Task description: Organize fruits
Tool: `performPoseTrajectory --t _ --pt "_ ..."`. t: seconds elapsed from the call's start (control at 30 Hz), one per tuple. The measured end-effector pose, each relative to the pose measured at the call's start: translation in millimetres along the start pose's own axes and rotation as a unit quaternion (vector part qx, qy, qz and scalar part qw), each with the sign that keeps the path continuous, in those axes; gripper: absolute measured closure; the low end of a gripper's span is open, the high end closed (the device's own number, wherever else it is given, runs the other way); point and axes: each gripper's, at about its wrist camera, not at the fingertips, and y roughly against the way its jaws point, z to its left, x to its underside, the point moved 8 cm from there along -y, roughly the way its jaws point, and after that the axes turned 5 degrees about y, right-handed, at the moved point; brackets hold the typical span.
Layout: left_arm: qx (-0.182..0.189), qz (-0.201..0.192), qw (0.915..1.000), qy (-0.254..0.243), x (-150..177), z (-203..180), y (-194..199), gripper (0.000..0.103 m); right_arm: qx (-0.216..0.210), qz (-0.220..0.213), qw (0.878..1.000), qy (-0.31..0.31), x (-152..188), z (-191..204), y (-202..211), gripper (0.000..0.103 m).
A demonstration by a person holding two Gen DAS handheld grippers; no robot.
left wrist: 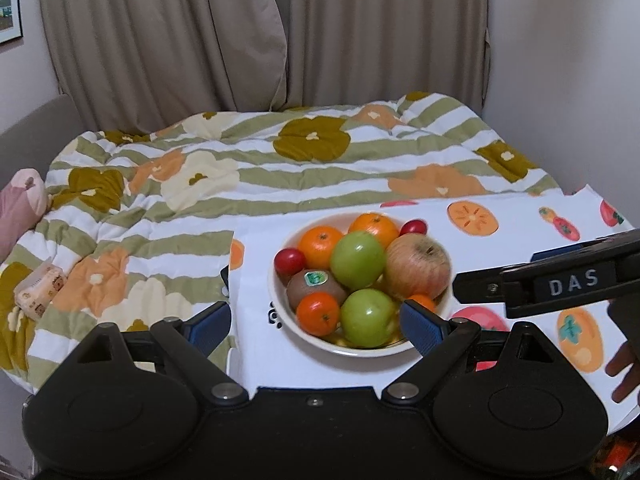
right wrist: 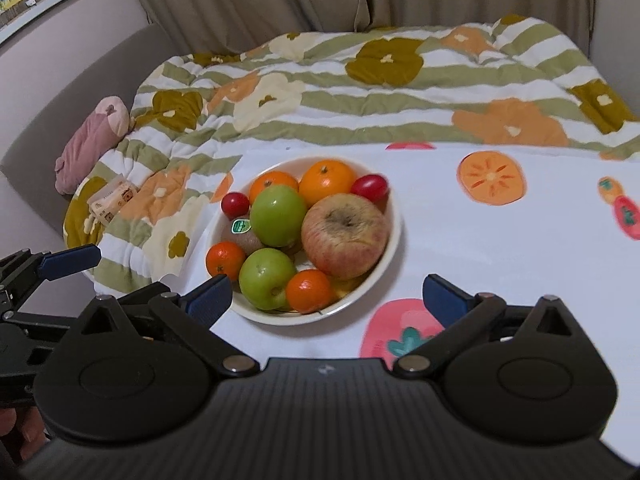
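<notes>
**Presently: one bowl of mixed fruit, both grippers empty**

Item 1, far left: green-striped floral quilt (right wrist: 360, 92), soft and uneven, with a small printed tissue packet (right wrist: 109, 200) lying on it. We judge it poor ground for setting fruit down.

Item 2: left gripper (left wrist: 316, 322), blue-padded fingers spread wide, holding nothing, hovering at the bowl's near rim.

Item 3: shallow cream ceramic bowl (right wrist: 394, 216) on the white fruit-print tablecloth (right wrist: 500, 264), close to the cloth's left edge where the quilt begins. Contents, left to right: two small red cherry tomatoes (right wrist: 235, 204), one at each side of the pile; small tangerines (right wrist: 225, 259) along the near rim; brown kiwi with a green sticker (right wrist: 240, 236); two smooth green apples (right wrist: 278, 216); two larger oranges (right wrist: 328, 182) at the back; big blotchy red-yellow apple (right wrist: 345, 236), rightmost and topmost.

Item 4: right gripper (right wrist: 326, 298), fingers likewise apart and empty, just short of the bowl.

Handling note: we would lift top pieces first. The big apple and the upper green apple rest on the others, so pulling a tangerine from beneath may roll the heap. We would close gently across the widest part.

Room: open cloth lies right of the bowl, flat and unobstructed, well suited for sorted groups. The left side offers only a narrow strip before the table edge; the two grippers sit close together, so we would move them one at a time.
</notes>
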Motion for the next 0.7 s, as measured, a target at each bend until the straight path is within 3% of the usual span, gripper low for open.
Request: performPoseTrajectory --t 0.47,0.7 --pt "-0.014 -0.042 0.9985 0.034 -21 -63 72 0.000 0.086 -0.034 0.996 0.005 15 -69 126 0.000" --pt "-0.016 -0.041 0.9985 0.032 -11 -86 88 0.000 0.125 -0.032 0.992 0.005 39 -97 158 0.000"
